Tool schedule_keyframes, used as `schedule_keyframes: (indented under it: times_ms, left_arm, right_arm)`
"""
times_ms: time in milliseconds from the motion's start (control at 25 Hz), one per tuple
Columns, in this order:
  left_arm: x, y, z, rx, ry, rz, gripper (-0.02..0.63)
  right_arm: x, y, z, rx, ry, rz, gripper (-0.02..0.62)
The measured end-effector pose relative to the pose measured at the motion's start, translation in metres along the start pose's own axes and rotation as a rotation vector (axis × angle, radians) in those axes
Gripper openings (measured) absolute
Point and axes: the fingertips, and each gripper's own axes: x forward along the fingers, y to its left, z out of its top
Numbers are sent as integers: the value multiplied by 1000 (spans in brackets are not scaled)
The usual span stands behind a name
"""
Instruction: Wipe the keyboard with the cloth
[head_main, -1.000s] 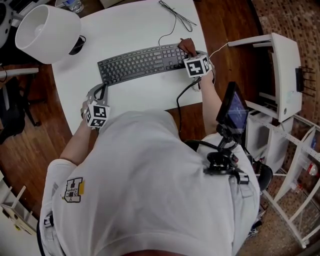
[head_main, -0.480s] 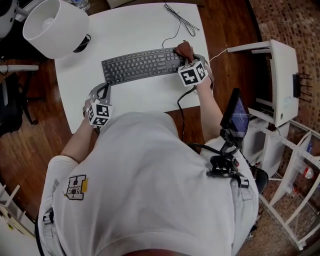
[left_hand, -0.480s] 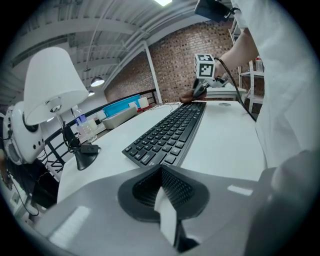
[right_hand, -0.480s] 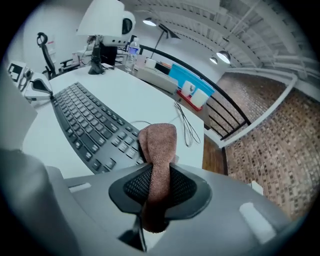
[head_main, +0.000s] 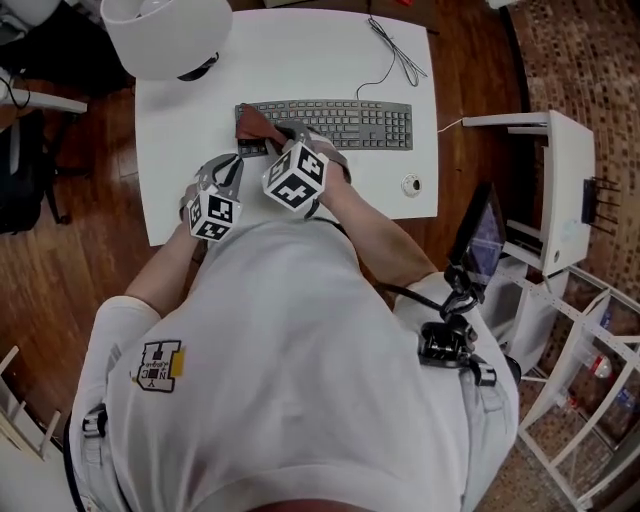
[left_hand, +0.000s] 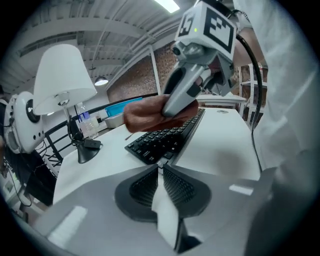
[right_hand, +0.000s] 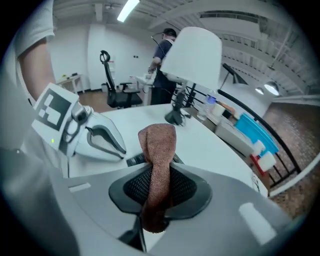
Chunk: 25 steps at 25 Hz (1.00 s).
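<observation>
keyboard (head_main: 345, 123): dark, lying across the white table (head_main: 190, 90), its cable (head_main: 372, 62) running off the far edge
cloth (head_main: 254, 123): reddish-brown, over the keyboard's left end, at the right gripper (head_main: 271, 139) tip
left gripper (head_main: 222, 166): near the table's front edge, just beside the right
lamp (head_main: 165, 30): white shade, far-left corner

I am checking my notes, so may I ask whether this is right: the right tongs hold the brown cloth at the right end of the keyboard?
Not quite. The right tongs do hold the brown cloth, but at the left end of the keyboard, not the right end. The head view shows this.
</observation>
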Motion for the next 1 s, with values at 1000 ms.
schedule_keyframes:
  times_ms: [1000]
  left_arm:
    - [16, -8, -4, 26, 98, 34, 61]
  right_arm:
    - [19, -55, -103, 38, 144, -136, 77]
